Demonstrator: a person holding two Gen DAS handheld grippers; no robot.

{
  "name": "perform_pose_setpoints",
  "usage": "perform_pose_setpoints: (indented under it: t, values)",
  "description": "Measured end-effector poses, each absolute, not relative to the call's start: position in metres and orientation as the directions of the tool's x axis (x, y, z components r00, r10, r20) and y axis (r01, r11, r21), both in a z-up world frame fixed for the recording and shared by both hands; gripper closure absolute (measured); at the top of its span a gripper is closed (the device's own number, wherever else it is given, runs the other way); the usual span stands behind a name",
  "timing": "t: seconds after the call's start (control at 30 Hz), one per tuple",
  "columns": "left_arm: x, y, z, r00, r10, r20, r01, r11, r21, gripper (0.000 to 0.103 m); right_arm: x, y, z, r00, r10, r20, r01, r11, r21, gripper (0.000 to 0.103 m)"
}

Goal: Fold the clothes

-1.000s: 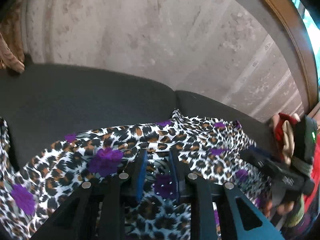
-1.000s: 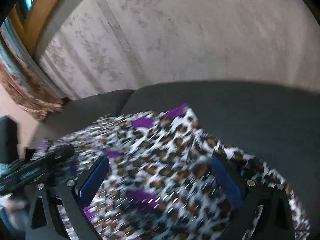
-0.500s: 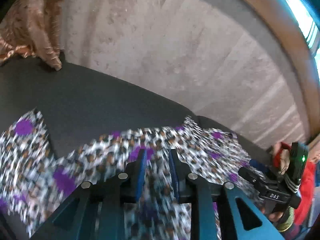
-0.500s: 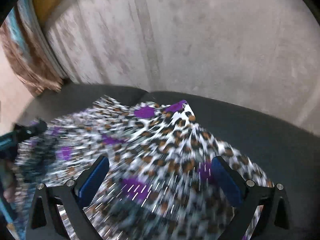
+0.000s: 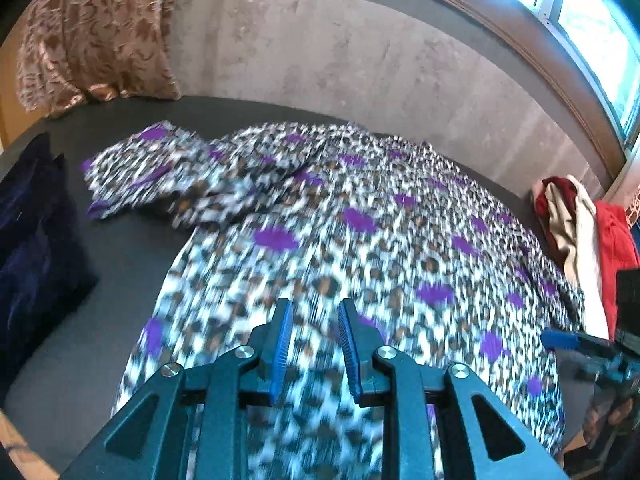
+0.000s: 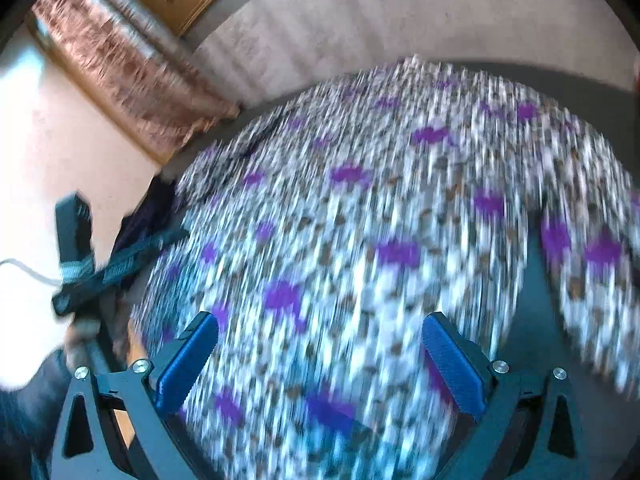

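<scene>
A leopard-print garment with purple flowers (image 5: 360, 232) lies spread over the dark grey surface (image 5: 120, 264); it fills the right wrist view too (image 6: 380, 220), blurred by motion. My left gripper (image 5: 314, 312) is above its near part, jaws a narrow gap apart with nothing visibly between them. My right gripper (image 6: 320, 328) is wide open and empty above the garment. The right gripper shows at the left wrist view's right edge (image 5: 560, 338); the left gripper shows at the right wrist view's left (image 6: 120, 268).
A dark blue cushion (image 5: 32, 248) lies at the left. A pile of red and cream clothes (image 5: 580, 232) sits at the right. A patterned brown curtain (image 5: 92, 36) hangs at the back left, a concrete wall (image 5: 320, 60) behind, a window above right.
Both grippers have pulled up and back from the garment, so much more of it shows. The left gripper, earlier low on the cloth, is now above it. The right stays wide open.
</scene>
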State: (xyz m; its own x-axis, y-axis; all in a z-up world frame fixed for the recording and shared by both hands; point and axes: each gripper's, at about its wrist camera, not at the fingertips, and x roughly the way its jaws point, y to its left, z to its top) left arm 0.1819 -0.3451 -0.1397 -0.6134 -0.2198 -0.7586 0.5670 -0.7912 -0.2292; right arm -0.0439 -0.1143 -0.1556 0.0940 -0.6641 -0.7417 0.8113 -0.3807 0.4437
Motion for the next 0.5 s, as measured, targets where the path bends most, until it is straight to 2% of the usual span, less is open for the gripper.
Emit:
perform_pose_setpoints:
  t: [0.13,0.23,0.3,0.4,0.5]
  values:
    - [0.209,-0.343,-0.152,-0.579,-0.22,-0.785,0.615,-0.75,-0.244,0.08,-0.024,-0.083,-0.161,0.015,-0.605,-0.796,0.868,-0.388,0.31,0.0]
    - [0.219,-0.335,-0.153,-0.576,-0.257,-0.776,0.607,-0.77,-0.196,0.08,-0.021,-0.072,-0.164,-0.084,-0.555,-0.828,0.892,-0.412,0.186,0.0]
    - [0.218,-0.332,-0.151,-0.56,-0.268,-0.784,0.619,-0.765,-0.18,0.08,-0.018,-0.075,-0.165,-0.107,-0.562,-0.82,0.887,-0.426,0.176,0.0]
    - [0.219,-0.334,-0.144,-0.563,-0.242,-0.79,0.638,-0.736,-0.228,0.08,-0.01,-0.079,-0.167,-0.165,-0.568,-0.806,0.883,-0.449,0.135,0.0]
    - [0.222,-0.325,-0.131,-0.595,-0.231,-0.77,0.619,-0.742,-0.256,0.08,0.002,-0.083,-0.163,-0.151,-0.562,-0.813,0.884,-0.445,0.143,0.0]
